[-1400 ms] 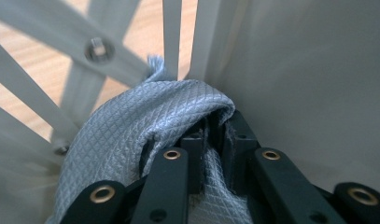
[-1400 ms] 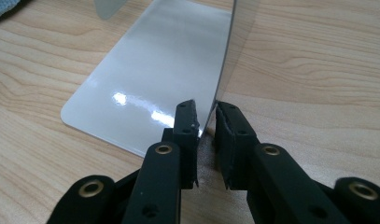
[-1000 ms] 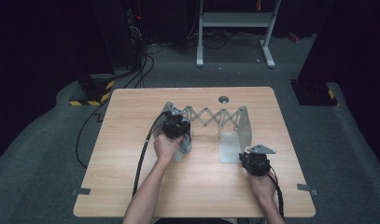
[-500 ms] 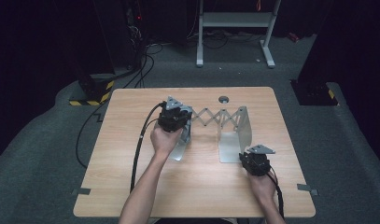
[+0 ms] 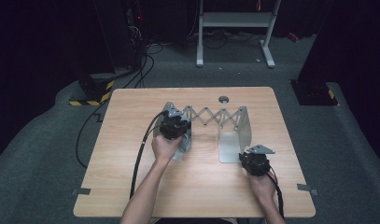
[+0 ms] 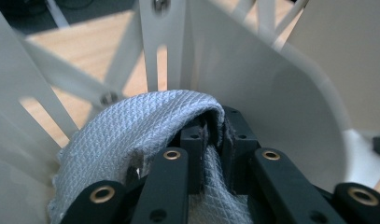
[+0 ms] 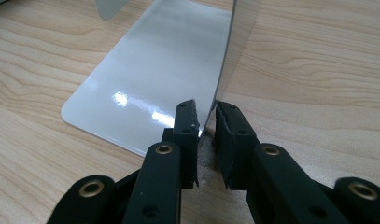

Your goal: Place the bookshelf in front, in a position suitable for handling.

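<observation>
A grey woven cloth is pinched in the left gripper at a white metal expanding rack on a pale wooden table.

The rack's upright right end plate is clamped between the narrow jaws of the right gripper, low at the plate's near edge. The cloth is held against the rack's left end panel, beside its scissor-lattice bars.

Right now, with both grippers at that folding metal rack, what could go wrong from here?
The left gripper pinches a grey cloth pressed close against the rack's end plate; the fabric could snag on the scissor slats or slip free, since little of it sits between the jaws.

The right gripper clamps the other upright plate at its corner edge; a thin grip there may slide off, and a pull could drag the rack across the table.
</observation>
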